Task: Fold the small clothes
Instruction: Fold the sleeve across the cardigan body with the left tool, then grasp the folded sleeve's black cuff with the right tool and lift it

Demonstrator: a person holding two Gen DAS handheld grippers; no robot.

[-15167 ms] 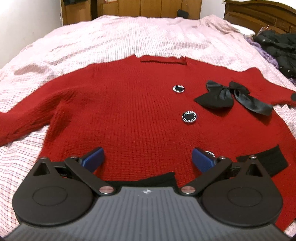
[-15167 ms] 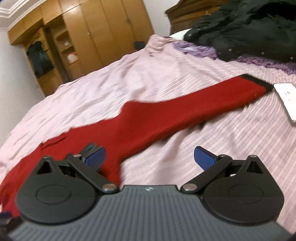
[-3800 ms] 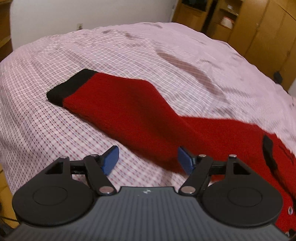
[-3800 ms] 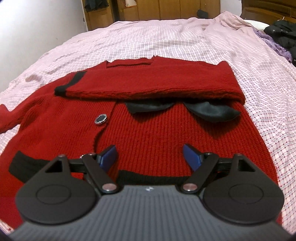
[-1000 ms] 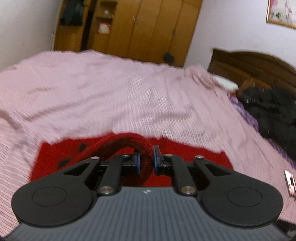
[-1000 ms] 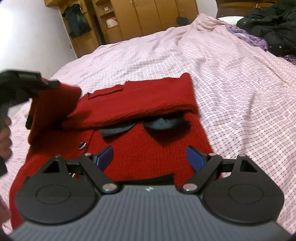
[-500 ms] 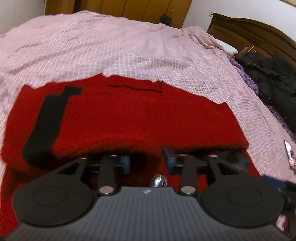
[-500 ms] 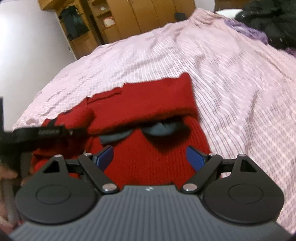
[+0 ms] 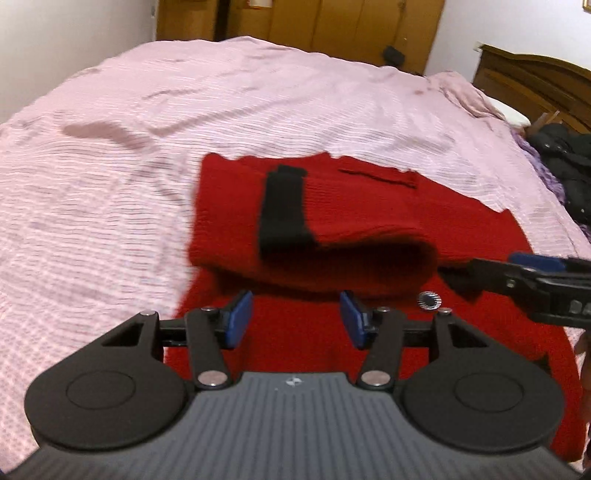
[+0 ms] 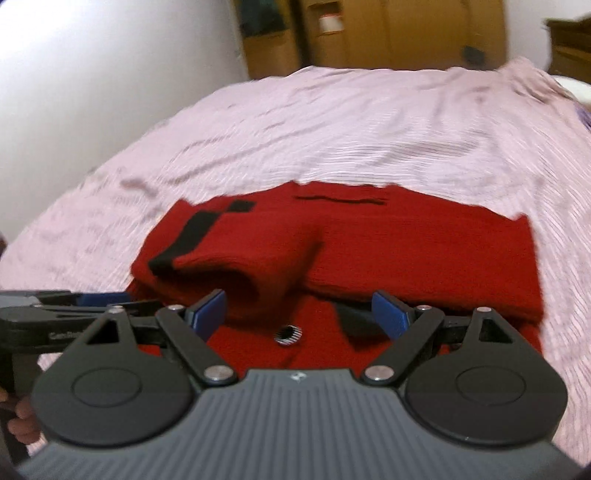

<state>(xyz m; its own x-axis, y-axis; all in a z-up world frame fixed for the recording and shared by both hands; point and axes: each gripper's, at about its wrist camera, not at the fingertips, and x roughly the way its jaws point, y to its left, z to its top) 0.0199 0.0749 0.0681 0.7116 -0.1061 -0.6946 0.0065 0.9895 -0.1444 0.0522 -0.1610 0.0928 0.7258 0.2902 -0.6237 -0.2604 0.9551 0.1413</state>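
A: Nearest the camera, what is each tool doing?

B: The left tool (image 9: 295, 319) has its jaws opening, nothing between the blue pads; red knit lies under the gap. The right tool (image 10: 301, 310) stands wide and bare, above the front of the red sweater (image 10: 424, 258).

A: And the sweater itself?

B: It lies on the bed (image 9: 147, 129), over the pink checked sheet. Just past the pads sits a round black button (image 9: 428, 300) on the front panel. Beyond it, both sleeves lie folded across the chest, one over the other, and the black cuff (image 9: 282, 210) rests on top towards the left. A bit of the black bow (image 10: 349, 325) peeks from under the sleeves. The neckline is on the far edge.

A: Any containers?

B: None that I can make out. Further off there are only a wooden wardrobe (image 9: 332, 26) and dark clothes (image 9: 565, 158) by the headboard.

A: What changed from a second ago?

B: Then the left tool was clamped on the sleeve, lifting it. Now the sleeve is down across the chest and the tool has let go. The right tool was equally wide then.
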